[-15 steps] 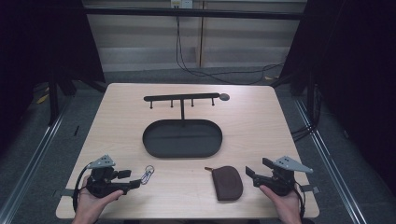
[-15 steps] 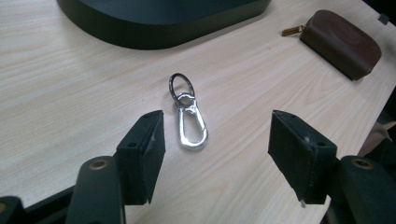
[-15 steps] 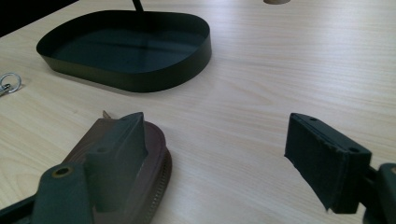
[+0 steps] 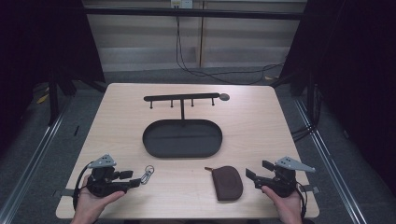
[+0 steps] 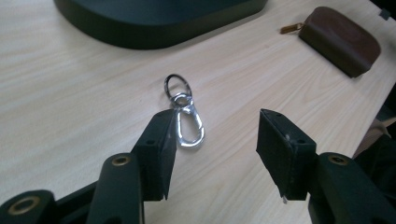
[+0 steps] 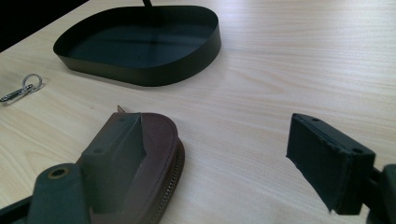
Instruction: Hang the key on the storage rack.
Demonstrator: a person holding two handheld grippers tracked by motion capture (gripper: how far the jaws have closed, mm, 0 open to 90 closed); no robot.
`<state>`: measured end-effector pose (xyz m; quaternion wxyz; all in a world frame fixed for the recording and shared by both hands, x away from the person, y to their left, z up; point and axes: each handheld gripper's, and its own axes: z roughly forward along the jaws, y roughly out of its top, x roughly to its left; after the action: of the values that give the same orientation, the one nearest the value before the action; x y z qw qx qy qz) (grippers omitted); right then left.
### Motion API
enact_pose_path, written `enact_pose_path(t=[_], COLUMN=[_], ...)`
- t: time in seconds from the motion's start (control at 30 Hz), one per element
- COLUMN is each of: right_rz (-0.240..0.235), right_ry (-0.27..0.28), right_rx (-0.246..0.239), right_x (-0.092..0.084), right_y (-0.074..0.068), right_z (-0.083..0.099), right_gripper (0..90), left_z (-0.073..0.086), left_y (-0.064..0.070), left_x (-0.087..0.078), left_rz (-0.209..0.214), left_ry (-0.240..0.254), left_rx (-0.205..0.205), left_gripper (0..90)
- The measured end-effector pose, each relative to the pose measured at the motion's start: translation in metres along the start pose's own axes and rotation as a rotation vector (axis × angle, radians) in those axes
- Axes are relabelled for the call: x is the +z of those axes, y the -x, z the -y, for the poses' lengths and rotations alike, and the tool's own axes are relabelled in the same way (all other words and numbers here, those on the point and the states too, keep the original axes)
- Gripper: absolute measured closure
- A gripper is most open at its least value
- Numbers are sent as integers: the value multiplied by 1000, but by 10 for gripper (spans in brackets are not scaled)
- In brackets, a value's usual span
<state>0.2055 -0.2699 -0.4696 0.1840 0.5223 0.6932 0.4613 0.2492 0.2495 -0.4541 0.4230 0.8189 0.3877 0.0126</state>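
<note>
A pale wooden table [image 4: 261, 126] stands before a grey wall with dark curtains at either side. A black oval tray [image 4: 182, 138] sits at the table's middle, with a black hook rack [image 4: 181, 98] rising just behind it. Nearer the person than the tray and off its left end lies a silver carabiner keyring [image 4: 147, 174]; the left gripper [image 4: 127, 179] rests just beside it, jaws parted with nothing between them. Off the tray's right end, also nearer the person, lies a brown zip pouch [image 4: 229, 182]; the right gripper [image 4: 258, 171] sits just right of it, jaws wide apart and holding nothing
</note>
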Motion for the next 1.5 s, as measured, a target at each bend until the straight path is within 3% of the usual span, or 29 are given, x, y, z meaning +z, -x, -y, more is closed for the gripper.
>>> enact_pose_path(t=[0.2,0.33,0.6,0.8,0.97,1.2,1.37,1.5], right_rz=[0,-6,-18,-29,-38,-39,-41,-42], right_ry=[13,1,-26,-35,-40,-38,-44,-50], right_rx=[7,8,12,-1,-9,-9,5,7], right_x=[-2,-1,2,3,5,3,4,4], right_y=[1,1,3,1,1,0,1,1], right_z=[0,-1,-1,-1,-1,0,0,0], right_gripper=[189,189,190,191,191,193,193,193], left_z=[-2,-9,-23,-36,-43,-50,-56,-62], left_y=[-1,0,1,0,-2,-7,-9,-6], left_x=[-1,-2,5,4,5,8,11,14], left_rz=[14,11,-33,-24,-42,-32,-64,-86], left_ry=[-27,-37,-113,-145,-178,-211,-244,-280], left_rx=[-10,5,15,36,47,28,32,60], left_gripper=[507,546,609,604,613,617,635,608])
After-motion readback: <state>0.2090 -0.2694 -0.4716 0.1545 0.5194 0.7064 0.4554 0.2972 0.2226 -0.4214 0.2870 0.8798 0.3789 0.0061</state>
